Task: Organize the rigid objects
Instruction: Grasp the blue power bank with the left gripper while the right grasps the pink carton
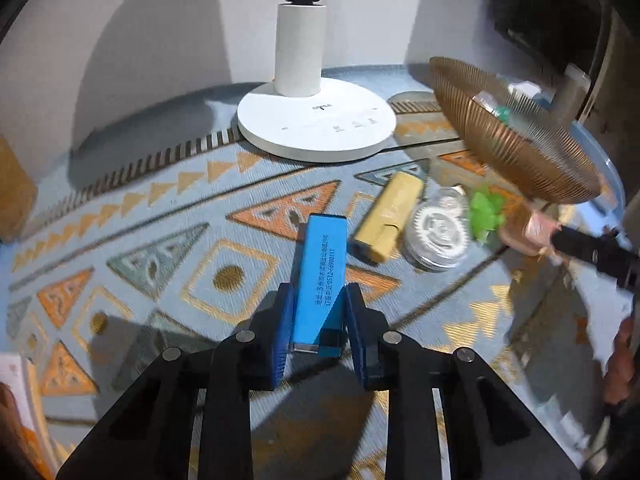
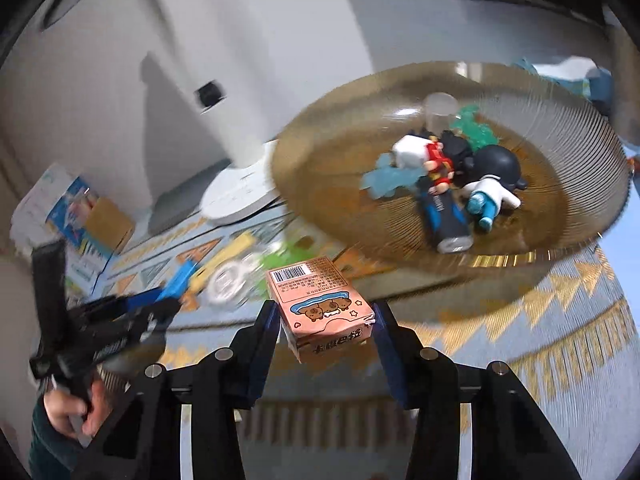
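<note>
Right now the left tongs (image 1: 316, 316) clamp a slim blue rectangular box (image 1: 320, 276) with printed text, its far end tilted above the woven, triangle-patterned cloth (image 1: 168, 216) on the counter. Just beyond lie a yellow oblong box (image 1: 390, 216), a clear ridged round lid (image 1: 438, 236) and a blurred green plastic piece (image 1: 486, 208). The right tongs (image 2: 326, 320) grip a pink cardboard carton (image 2: 324, 308) — barcode up — near a ribbed amber dish (image 2: 560, 216) holding small glossy figurines (image 2: 460, 168). A white lamp base (image 1: 316, 124), smooth and round, stands behind.
</note>
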{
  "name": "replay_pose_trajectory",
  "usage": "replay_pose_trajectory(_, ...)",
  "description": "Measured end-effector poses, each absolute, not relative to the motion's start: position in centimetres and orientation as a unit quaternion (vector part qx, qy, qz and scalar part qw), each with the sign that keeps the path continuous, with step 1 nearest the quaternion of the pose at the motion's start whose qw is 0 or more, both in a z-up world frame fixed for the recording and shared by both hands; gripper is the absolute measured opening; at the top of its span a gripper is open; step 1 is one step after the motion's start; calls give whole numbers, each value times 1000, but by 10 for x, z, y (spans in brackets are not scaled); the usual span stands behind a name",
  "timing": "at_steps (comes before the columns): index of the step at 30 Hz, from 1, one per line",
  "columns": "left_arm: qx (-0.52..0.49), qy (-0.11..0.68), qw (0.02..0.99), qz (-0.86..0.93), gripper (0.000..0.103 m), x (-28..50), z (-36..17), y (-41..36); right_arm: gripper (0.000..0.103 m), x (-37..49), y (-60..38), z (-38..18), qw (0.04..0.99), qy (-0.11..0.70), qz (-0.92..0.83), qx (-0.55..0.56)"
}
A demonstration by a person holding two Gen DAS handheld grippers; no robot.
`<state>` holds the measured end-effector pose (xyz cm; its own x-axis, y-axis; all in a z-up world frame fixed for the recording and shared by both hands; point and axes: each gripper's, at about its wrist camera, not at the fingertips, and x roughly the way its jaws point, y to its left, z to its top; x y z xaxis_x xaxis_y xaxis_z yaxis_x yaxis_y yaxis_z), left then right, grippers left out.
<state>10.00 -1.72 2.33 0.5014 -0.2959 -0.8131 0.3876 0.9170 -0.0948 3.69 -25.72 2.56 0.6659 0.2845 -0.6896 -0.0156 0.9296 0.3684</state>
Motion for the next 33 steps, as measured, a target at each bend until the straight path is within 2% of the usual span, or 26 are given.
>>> replay_pose_trajectory(9, 12, 438, 880, -184, 22, 11, 39, 6, 46, -36, -238, 33, 909, 400, 85, 77)
replay_pose_trajectory(16, 9, 461, 871, -168, 22, -31, 20, 8, 46, -70, -226, 11, 895, 429, 106, 64)
replay_pose_trajectory(17, 17, 461, 871, -167, 23, -33, 20, 5, 48, -75, -222, 9, 894, 431, 111, 57)
replay_pose_trajectory(18, 27, 462, 870, -166, 25, -35, 21, 2, 54, -76, -219, 8, 893, 433, 114, 52)
replay_pose_trajectory(20, 28, 466, 868, -172, 46, -37, 22, -1, 69, -77, -220, 8, 889, 440, 119, 49)
replay_pose_trajectory(21, 23, 463, 869, -174, 52, -38, 22, -1, 73, -78, -221, 9, 887, 443, 118, 49)
replay_pose_trajectory(22, 20, 456, 874, -169, 65, -38, 22, -2, 73, -79, -221, 9, 888, 442, 116, 47)
replay_pose_trajectory(23, 20, 453, 876, -165, 69, -39, 22, -1, 73, -80, -220, 10, 890, 440, 112, 39)
replay_pose_trajectory(30, 44, 461, 875, -142, 69, -28, 16, -9, 73, -69, -208, 4, 894, 439, 90, -4)
replay_pose_trajectory(31, 53, 459, 876, -141, 63, -28, 16, -12, 73, -67, -205, 3, 896, 437, 84, -12)
replay_pose_trajectory(32, 61, 455, 877, -140, 45, -29, 16, -14, 66, -66, -203, 2, 897, 435, 79, -16)
replay_pose_trajectory(33, 72, 451, 879, -140, 35, -30, 17, -17, 56, -66, -201, 3, 899, 430, 77, -22)
